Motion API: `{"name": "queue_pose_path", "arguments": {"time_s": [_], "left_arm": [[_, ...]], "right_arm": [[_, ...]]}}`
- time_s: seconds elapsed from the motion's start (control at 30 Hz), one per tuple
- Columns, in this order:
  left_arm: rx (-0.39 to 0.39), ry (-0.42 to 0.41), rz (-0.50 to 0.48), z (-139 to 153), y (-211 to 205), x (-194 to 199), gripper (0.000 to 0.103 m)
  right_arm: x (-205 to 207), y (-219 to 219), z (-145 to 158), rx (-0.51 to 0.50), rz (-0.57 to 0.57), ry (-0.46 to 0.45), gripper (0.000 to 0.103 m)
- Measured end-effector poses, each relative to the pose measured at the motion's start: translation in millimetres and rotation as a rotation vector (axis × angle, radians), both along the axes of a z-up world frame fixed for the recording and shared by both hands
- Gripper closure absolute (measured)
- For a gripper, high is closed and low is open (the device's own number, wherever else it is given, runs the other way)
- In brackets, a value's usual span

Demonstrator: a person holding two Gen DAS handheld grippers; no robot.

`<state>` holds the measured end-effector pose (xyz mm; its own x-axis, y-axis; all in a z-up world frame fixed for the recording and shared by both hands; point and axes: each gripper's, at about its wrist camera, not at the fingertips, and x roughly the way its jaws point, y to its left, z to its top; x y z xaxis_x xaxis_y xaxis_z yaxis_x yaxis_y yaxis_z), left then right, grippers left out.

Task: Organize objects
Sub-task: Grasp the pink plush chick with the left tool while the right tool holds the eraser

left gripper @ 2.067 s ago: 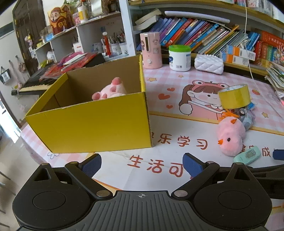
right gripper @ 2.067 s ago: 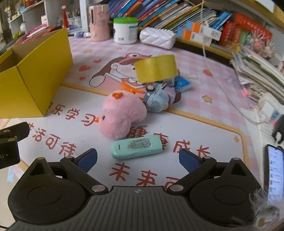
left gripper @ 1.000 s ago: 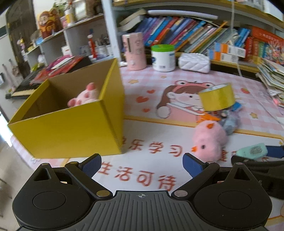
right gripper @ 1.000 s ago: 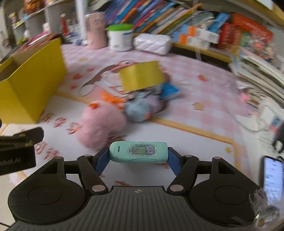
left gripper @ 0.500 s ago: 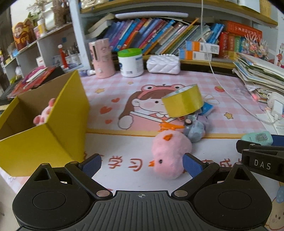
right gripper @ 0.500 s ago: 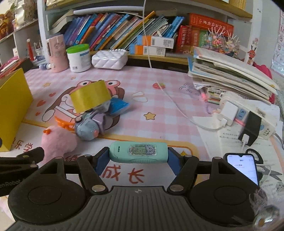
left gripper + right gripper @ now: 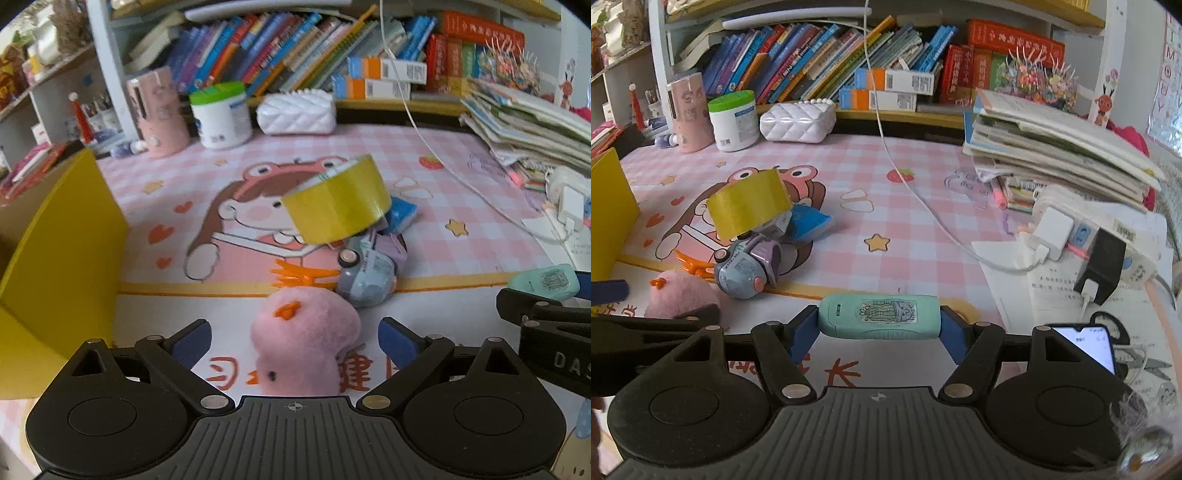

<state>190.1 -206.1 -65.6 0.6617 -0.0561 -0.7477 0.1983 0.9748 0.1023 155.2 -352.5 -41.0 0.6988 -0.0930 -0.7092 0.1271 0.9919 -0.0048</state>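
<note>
Straddling pink plush [image 7: 306,343], left gripper [image 7: 295,341] jaws closing.

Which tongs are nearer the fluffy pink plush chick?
Left. The left tongs stand open with the fluffy pink plush chick between their pads, not pressed. The right tongs sit off to its side, shut on the mint-green plastic case.
</note>
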Motion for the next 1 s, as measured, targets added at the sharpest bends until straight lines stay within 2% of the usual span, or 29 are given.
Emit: {"name": "queue_pose_path", "arguments": {"time_s": [0.1,0.2,0.43,0.57,0.67,0.8,1.0], "left_arm": [[0.008,0.028,-0.003,-8,-3,6,0.006],[0.008,0.037,-0.003,-12,-3,8,0.013],[-0.054,0.058,0.000,-16,5,11,0.040],[-0.055,0.057,-0.002,-14,8,7,0.042],[-0.112,0.039,0.024,-3,19,0,0.042],[-0.146,-0.026,0.049,17,35,-14,0.042],[-0.130,-0.102,0.094,36,65,-36,0.042]], "right_arm": [[1,0,-1,0.007,-0.001,0.013,0.036],[2,0,0,0.005,-0.002,0.009,0.036],[2,2,1,0.020,-0.015,0.028,0.036],[0,7,2,0.017,-0.010,0.025,0.036],[-2,11,5,0.014,-0.009,0.016,0.036],[-2,22,8,0.012,-0.005,0.013,0.036],[-6,55,12,0.007,0.069,0.007,0.036]]}}
